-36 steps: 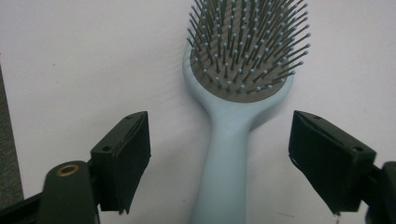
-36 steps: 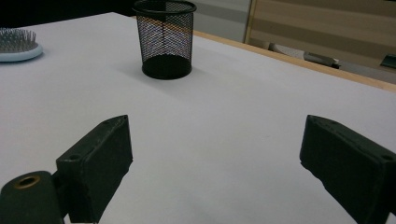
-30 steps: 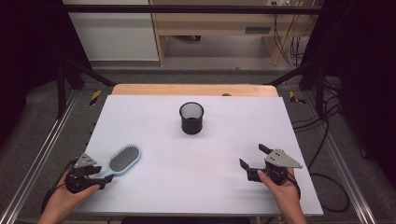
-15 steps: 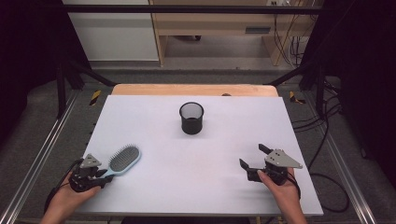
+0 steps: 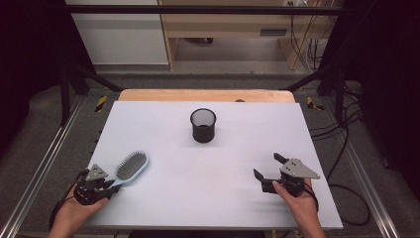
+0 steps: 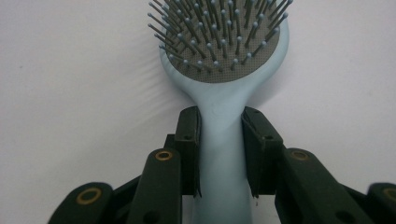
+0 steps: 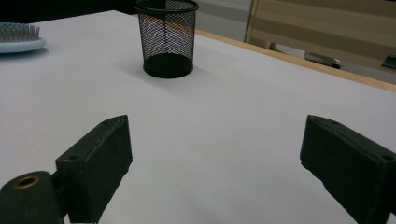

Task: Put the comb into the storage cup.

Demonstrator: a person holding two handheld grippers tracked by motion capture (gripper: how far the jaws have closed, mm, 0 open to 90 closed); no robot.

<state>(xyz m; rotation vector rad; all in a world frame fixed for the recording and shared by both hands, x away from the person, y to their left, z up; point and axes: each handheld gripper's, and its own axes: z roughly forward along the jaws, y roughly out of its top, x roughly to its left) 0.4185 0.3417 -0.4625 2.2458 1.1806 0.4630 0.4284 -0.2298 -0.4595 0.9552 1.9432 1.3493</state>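
Observation:
A pale blue hairbrush (image 5: 131, 166) lies at the table's near left with its bristles up. My left gripper (image 5: 110, 185) is shut on its handle, and the left gripper view shows both black pads pressed against the handle's sides (image 6: 220, 149) just below the brush head (image 6: 224, 42). A black mesh cup (image 5: 203, 125) stands upright at the middle of the white table (image 5: 213, 198). My right gripper (image 5: 268, 166) rests at the near right, jaws wide open and nothing between them (image 7: 215, 140). It faces the mesh cup (image 7: 167, 37), with the hairbrush (image 7: 21, 38) far off to the left.
A wooden strip (image 5: 205, 95) runs along the table's far edge. Metal rails (image 5: 44, 168) flank the table on both sides, and cables (image 5: 346, 163) lie on the floor at the right. A wide stretch of bare table separates the two grippers.
My left gripper has edged slightly forward along the brush handle. The brush, the cup and the right gripper have stayed where they were.

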